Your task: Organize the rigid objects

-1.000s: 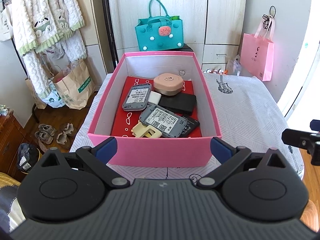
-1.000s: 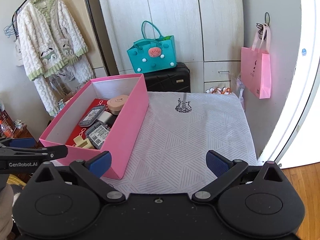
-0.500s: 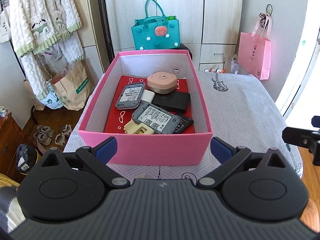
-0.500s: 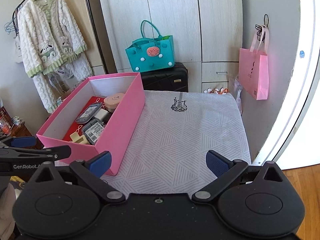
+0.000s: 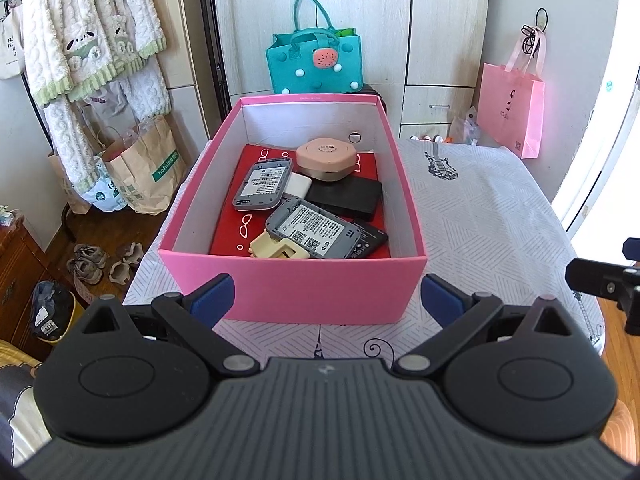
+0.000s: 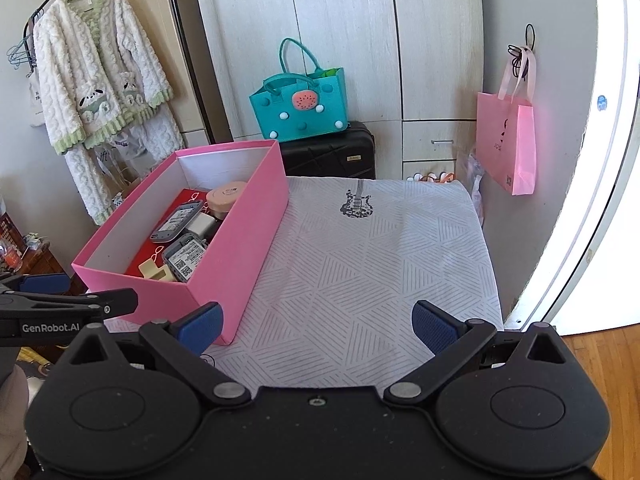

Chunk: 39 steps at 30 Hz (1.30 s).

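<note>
Both grippers hang empty and wide above the table's (image 6: 380,264) near edge — staging, I judge. On its left side sits the pink box (image 5: 292,292), corralling two grey devices, a black slab (image 5: 347,197), a round peach case (image 5: 326,157); left gripper (image 5: 326,300) faces it, right gripper (image 6: 316,326) faces bare cloth.
</note>
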Motion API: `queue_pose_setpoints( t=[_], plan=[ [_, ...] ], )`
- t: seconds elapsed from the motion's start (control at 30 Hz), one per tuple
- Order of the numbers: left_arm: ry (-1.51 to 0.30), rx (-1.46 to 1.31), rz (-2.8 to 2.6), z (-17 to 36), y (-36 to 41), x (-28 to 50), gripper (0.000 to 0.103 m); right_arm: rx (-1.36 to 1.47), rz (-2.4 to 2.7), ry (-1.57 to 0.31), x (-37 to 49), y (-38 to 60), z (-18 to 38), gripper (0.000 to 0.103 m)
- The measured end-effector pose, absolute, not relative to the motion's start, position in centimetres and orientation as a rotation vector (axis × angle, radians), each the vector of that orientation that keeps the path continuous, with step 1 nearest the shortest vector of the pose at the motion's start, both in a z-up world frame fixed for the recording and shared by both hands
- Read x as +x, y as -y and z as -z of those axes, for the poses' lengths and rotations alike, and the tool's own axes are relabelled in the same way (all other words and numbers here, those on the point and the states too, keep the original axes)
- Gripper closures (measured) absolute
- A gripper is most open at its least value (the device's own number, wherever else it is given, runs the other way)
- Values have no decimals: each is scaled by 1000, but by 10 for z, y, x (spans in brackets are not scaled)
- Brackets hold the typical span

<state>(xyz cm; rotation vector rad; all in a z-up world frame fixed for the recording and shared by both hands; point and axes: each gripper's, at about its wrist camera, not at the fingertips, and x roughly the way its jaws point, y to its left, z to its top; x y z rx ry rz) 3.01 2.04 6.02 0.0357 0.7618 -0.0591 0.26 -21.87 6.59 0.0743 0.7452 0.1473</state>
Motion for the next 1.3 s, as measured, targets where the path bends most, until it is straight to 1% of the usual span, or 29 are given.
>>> queue_pose_setpoints(
  t=[0.4,1.3],
  plan=[
    [-732,63,33,-62,-19,23,0,62,-152,-740,-1,215,-67,1],
    [-741,51,72,-66,-23,18,0,56,-128,-743,-4,217,-64,1]
  ],
)
